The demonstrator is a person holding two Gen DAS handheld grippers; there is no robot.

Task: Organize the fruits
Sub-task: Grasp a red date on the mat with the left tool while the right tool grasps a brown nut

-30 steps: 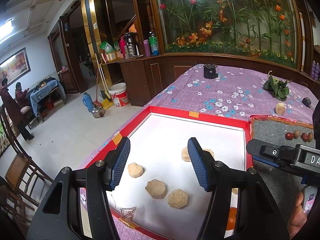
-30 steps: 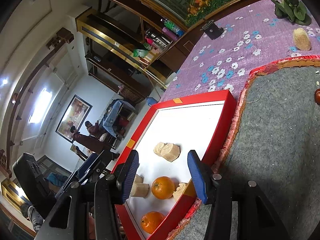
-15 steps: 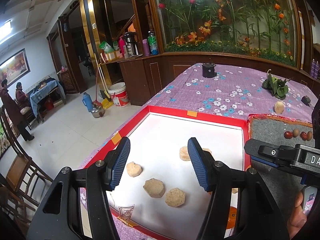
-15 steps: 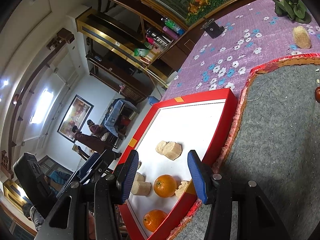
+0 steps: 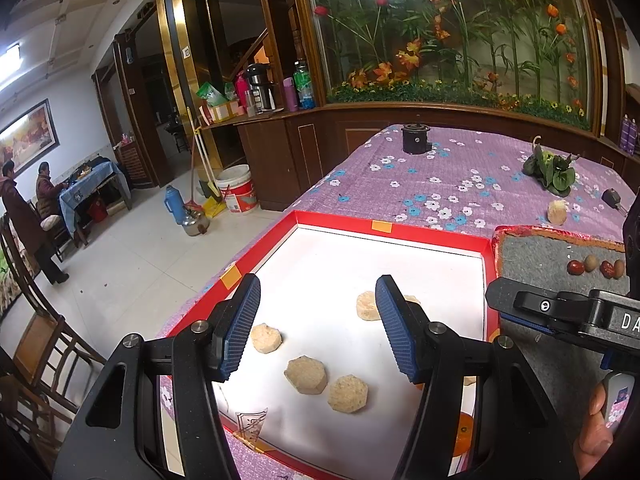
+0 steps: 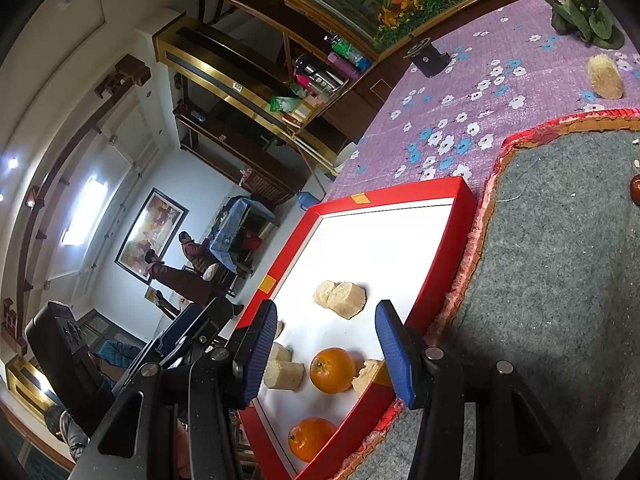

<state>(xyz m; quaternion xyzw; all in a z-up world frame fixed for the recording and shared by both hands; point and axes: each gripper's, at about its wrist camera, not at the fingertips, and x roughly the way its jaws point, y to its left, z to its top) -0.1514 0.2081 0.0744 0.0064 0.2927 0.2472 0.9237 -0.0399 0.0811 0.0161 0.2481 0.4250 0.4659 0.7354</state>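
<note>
Left wrist view: the left gripper (image 5: 318, 326) hangs above the red tray (image 5: 432, 232) with its blue pads spread wide and nothing between them. Compared with a second ago the tray floor has slid a little lower in this view and more of the purple tablecloth (image 5: 452, 168) shows beyond its far edge, so the tool seems to have lifted or tipped back slightly; no item has shifted. Five pale hexagonal cakes show on the white floor, three near the near edge (image 5: 306, 374) and two by the right edge (image 5: 368, 306). An orange (image 5: 464, 432) peeks out at the tray's near right corner behind the gripper frame. On the grey felt mat (image 5: 540, 252) beside the tray sits a row of small red dates and nuts (image 5: 594, 268).

In the right wrist view the right gripper (image 6: 326, 360) is equally spread and empty, having drifted only a touch, poised over an orange (image 6: 332, 370) that lies near the tray's edge beside the mat, with another orange (image 6: 310, 438) closer to the corner. My reading is that no fruit has yet been grasped and the right tool is lining up on the orange below it.
</note>
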